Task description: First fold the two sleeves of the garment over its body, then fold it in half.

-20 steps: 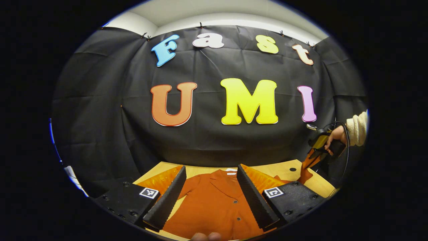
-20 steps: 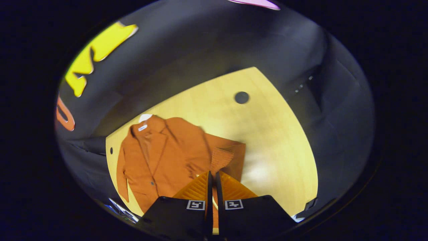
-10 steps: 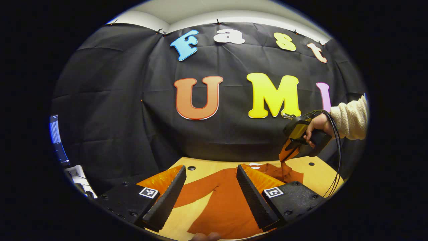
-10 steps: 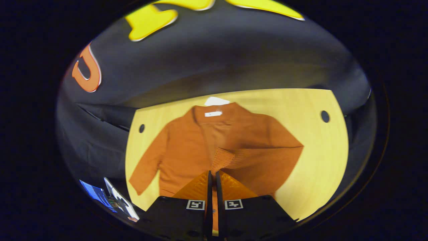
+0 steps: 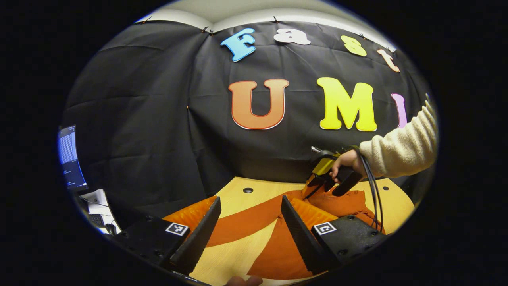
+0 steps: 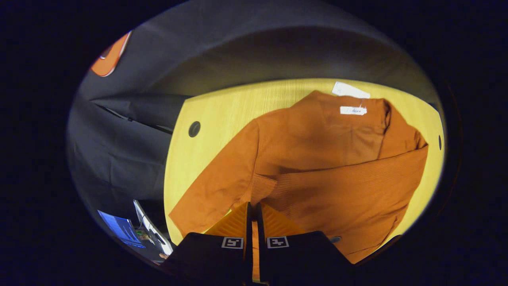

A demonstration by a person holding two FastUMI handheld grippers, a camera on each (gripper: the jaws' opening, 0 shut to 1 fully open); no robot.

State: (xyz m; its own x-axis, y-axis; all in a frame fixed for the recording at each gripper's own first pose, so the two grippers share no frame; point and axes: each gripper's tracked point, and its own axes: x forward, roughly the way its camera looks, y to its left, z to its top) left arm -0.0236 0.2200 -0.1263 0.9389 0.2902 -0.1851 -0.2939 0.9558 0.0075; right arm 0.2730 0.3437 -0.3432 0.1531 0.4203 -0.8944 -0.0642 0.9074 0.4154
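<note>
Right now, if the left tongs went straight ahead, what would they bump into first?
Probably the garment's outstretched sleeve on the table, lying across between the open left tongs. Depth is hard to judge; aimed higher, they would reach the black cloth wall.

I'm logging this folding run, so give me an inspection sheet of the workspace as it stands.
Surface: wooden table, round holes near its edges.
Job's things: orange jacket lying flat; one sleeve across its body, other sleeve spread out.
Clutter: nothing seen.
Grippers: right gripper shut on the sleeve's cuff; left gripper open above the other sleeve.
Cables: black cable hanging from the right gripper.
Surroundings: black cloth wall; lit screen beside the table.
</note>
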